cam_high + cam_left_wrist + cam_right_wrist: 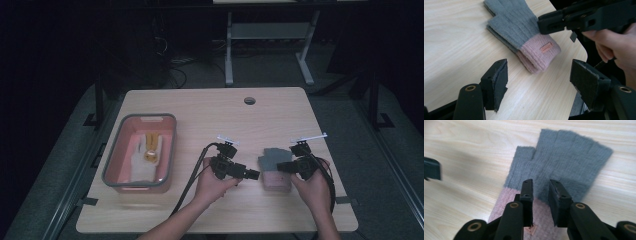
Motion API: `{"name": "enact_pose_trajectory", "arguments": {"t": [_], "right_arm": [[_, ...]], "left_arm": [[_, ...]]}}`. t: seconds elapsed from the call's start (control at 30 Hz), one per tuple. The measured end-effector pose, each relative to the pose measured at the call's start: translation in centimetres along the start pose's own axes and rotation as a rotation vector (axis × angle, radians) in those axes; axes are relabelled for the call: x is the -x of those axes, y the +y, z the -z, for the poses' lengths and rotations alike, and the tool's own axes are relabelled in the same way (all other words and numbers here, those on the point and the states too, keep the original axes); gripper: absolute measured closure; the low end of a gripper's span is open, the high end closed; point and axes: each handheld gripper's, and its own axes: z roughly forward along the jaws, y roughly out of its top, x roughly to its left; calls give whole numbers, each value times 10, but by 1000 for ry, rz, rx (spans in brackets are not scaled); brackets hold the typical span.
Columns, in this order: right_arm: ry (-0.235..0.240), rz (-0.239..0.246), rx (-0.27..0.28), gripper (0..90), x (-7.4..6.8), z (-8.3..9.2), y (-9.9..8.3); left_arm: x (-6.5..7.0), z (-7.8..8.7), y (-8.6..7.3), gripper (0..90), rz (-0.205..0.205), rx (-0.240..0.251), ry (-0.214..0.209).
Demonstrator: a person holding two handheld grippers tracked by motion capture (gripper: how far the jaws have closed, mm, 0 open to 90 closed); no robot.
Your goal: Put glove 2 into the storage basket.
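On table (pixel 210 115), right side — grey/pink gloves (pixel 274 169); R gripper (pixel 541 188) jaws slightly apart over them, prob. not gripping; L gripper (pixel 539 77) wide apart.

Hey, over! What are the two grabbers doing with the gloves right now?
Left gripper open, short of the gloves. Right gripper above the stacked gloves, jaws slightly apart, nothing pinched. Table around them bare, nothing in the way.

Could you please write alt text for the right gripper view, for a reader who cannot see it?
The right gripper, its two black jaws a narrow gap apart, hovers over a knitted glove lying flat on a light wooden table. The glove is grey with a pink cuff.
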Motion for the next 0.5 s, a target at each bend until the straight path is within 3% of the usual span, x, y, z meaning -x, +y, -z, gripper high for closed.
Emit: {"name": "enact_pose_trajectory", "arguments": {"t": [0.17, 0.33, 0.5], "right_arm": [[12, -37, 18, 665, 12, 3, -2], [63, -80, 27, 611, 27, 0, -5], [83, -101, 38, 579, 35, -1, -7]], "left_arm": [[-1, -14, 2, 327, 15, -4, 12], [-3, -28, 4, 363, 55, 4, 24], [-5, -40, 4, 396, 90, -2, 27]]}}
